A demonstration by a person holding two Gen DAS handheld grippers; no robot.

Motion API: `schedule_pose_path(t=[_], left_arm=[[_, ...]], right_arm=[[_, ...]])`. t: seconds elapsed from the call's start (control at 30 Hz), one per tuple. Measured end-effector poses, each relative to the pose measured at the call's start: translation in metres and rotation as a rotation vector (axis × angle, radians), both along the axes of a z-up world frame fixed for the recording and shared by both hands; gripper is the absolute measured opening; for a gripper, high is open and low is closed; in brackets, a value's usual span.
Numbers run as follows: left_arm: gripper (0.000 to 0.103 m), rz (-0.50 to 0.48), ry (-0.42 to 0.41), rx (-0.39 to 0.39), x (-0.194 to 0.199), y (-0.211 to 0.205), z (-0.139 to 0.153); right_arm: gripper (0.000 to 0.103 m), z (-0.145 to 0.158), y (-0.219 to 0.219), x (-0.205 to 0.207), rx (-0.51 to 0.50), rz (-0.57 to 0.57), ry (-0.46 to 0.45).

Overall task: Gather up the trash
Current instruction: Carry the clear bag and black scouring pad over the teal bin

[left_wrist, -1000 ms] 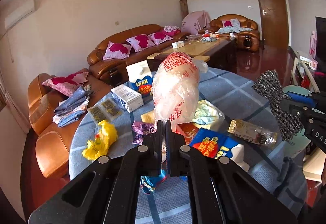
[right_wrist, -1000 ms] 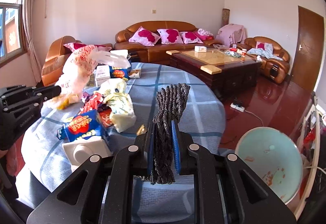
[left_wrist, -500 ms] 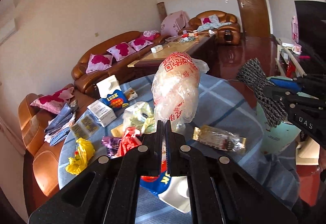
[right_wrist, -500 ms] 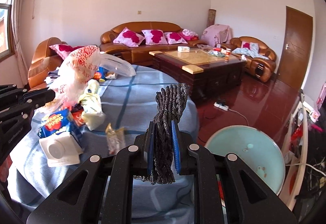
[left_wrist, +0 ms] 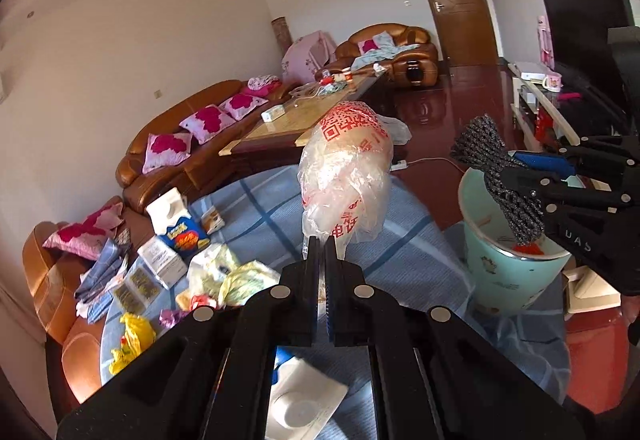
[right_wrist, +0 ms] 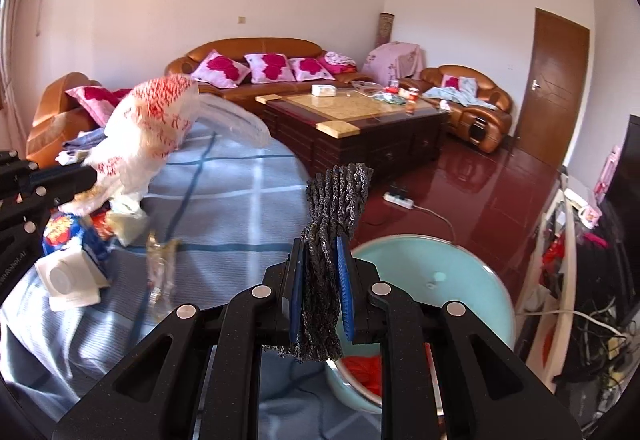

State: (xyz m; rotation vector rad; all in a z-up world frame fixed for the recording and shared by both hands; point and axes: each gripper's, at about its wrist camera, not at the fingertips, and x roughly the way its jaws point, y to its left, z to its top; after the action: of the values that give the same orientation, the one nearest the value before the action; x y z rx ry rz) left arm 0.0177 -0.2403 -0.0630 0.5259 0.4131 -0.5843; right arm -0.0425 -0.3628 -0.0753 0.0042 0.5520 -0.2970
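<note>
Left tongs (left_wrist: pixel 319 240): clamped on plastic bag (left_wrist: pixel 346 175), lifted clear above table (left_wrist: pixel 400 264). Right tongs (right_wrist: pixel 321 264): clamped on dark knitted rag (right_wrist: pixel 334 199), poised over teal bin (right_wrist: pixel 452 272), likely for dropping. Remaining wrappers (left_wrist: pixel 224 276) on table.

The counter (right_wrist: pixel 240 207) lies bare across its middle and toward the far edge, leaving open cloth to pass over. Its left edge is crowded: a milk carton (left_wrist: pixel 182 228), small boxes (left_wrist: pixel 162 266), crumpled wrappers (left_wrist: pixel 228 278) and a yellow bag (left_wrist: pixel 130 336). A white pack (right_wrist: pixel 68 282) and a clear wrapper (right_wrist: pixel 160 272) sit nearer the near edge. Just beside the right edge stands the open bin (right_wrist: pixel 432 280), its mouth unobstructed apart from the dark scrubber (right_wrist: pixel 334 224) above its rim.
</note>
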Motion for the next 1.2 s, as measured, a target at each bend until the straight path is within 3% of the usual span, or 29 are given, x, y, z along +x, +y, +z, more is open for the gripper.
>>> schedule_pose_path(t=[0.6, 1.2], left_arm=[[0.003, -0.123, -0.018, 0.067, -0.026, -0.072, -0.013], [0.003, -0.188, -0.013, 0.111, -0.034, -0.115, -0.024]], right_arm=[[0.016, -0.016, -0.064, -0.033, 0.011, -0.153, 0.017], [0.017, -0.025, -0.095, -0.045, 0.055, -0.215, 0.026]])
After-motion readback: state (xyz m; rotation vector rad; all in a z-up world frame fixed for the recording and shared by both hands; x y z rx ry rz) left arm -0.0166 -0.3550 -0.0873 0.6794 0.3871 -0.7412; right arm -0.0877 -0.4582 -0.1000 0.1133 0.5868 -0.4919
